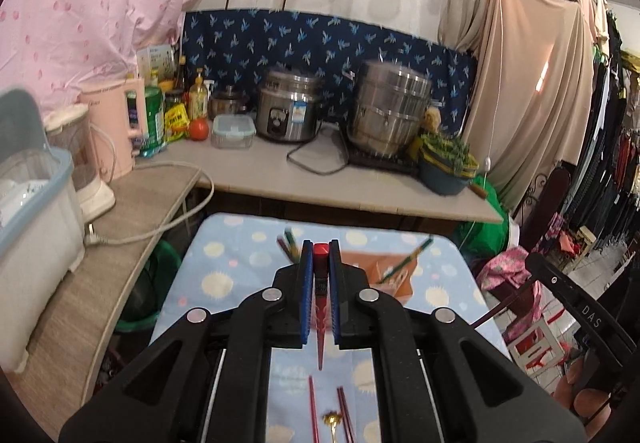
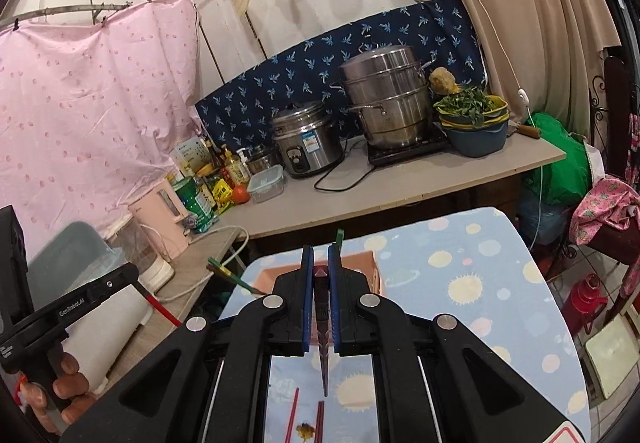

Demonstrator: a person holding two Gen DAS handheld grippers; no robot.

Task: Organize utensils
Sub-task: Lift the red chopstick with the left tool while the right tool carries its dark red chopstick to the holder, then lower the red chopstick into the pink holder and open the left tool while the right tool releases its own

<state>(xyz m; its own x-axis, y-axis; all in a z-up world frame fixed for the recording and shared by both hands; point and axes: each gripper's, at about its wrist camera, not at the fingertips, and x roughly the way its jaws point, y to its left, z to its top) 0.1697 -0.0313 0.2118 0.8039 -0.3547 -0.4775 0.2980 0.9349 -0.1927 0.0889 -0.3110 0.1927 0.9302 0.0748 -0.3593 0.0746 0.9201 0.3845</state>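
left wrist view: left gripper (image 1: pixel 320 255) clamps a red tapered chopstick (image 1: pixel 321 307) at frame centre, orange plastic utensil box (image 1: pixel 396 275) just beyond. right gripper (image 2: pixel 321 263) pinches a dark tapered chopstick (image 2: pixel 323 343). thin tips may pivot, miss the box, or knock the green chopsticks (image 1: pixel 408 257) already inside.

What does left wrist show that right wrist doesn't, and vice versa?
Left wrist only: the left hand-held gripper from behind, shut on a red chopstick; the clothes rack at the right edge.

Right wrist only: the right hand-held gripper from behind, shut on a dark chopstick; the curtain rail above the pink sheet; a red flask on the floor; a hand holding the left tool.

Both: orange tray with green chopsticks, rice cooker, steamer pot, red chopsticks and a gold spoon on the dotted cloth.
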